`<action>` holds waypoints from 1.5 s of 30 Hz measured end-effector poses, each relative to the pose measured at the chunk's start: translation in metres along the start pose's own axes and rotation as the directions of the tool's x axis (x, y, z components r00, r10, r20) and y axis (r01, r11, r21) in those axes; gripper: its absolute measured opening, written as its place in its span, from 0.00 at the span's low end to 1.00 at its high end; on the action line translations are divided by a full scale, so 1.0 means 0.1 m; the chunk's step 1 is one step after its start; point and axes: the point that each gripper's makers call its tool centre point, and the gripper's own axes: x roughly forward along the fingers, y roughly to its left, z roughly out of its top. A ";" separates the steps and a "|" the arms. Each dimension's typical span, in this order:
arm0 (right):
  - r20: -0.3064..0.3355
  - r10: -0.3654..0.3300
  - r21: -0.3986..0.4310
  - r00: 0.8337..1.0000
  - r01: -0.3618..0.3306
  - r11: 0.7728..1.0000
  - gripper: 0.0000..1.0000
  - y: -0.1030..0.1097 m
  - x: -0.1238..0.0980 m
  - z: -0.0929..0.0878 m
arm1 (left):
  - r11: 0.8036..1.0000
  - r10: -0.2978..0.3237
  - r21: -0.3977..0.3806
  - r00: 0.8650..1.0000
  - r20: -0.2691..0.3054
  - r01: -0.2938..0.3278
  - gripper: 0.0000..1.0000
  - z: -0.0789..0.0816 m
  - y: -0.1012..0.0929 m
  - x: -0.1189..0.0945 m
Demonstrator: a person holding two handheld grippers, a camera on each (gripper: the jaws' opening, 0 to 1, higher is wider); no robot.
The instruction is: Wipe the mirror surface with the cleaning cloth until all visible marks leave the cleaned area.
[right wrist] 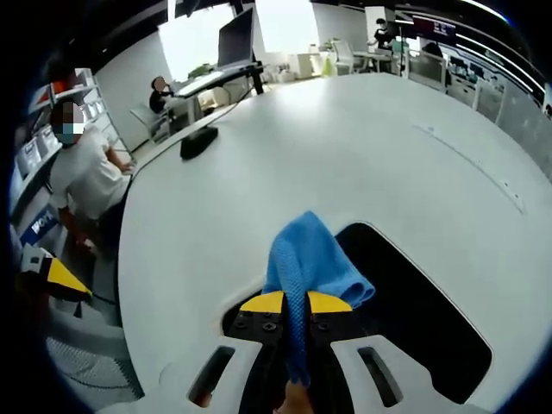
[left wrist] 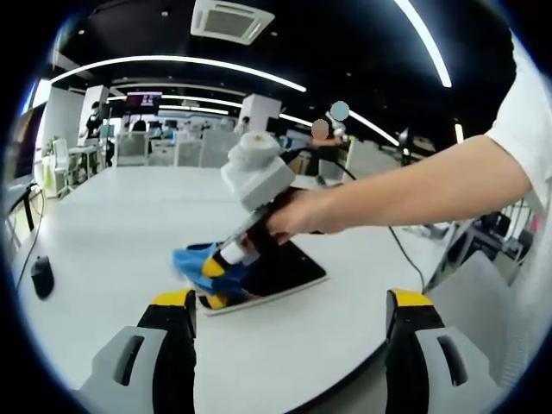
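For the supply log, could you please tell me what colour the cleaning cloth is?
The cleaning cloth is bright blue, seen best in the right gripper view.

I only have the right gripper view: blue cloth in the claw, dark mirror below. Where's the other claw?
Observer: The left claw stands open and empty, back from the mirror.
Reviewer: Which part is being wiped?
Observer: The right claw holds the cloth down at one end of the mirror; the rest lies uncovered.
Reviewer: How is it held?
Observer: A hand grips it, arm reaching over the table.
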 end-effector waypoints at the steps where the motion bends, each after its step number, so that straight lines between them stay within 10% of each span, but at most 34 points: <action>1: 0.000 0.001 0.001 1.000 -0.001 1.000 0.03 0.00 0.00 0.00 | 1.000 -0.001 -0.001 1.000 -0.001 0.001 0.91 0.00 0.00 0.00; 45: 0.015 0.011 0.024 1.000 -0.011 1.000 0.03 -0.07 -0.08 -0.09 | 1.000 0.014 -0.001 1.000 -0.009 -0.014 0.91 -0.01 0.02 0.00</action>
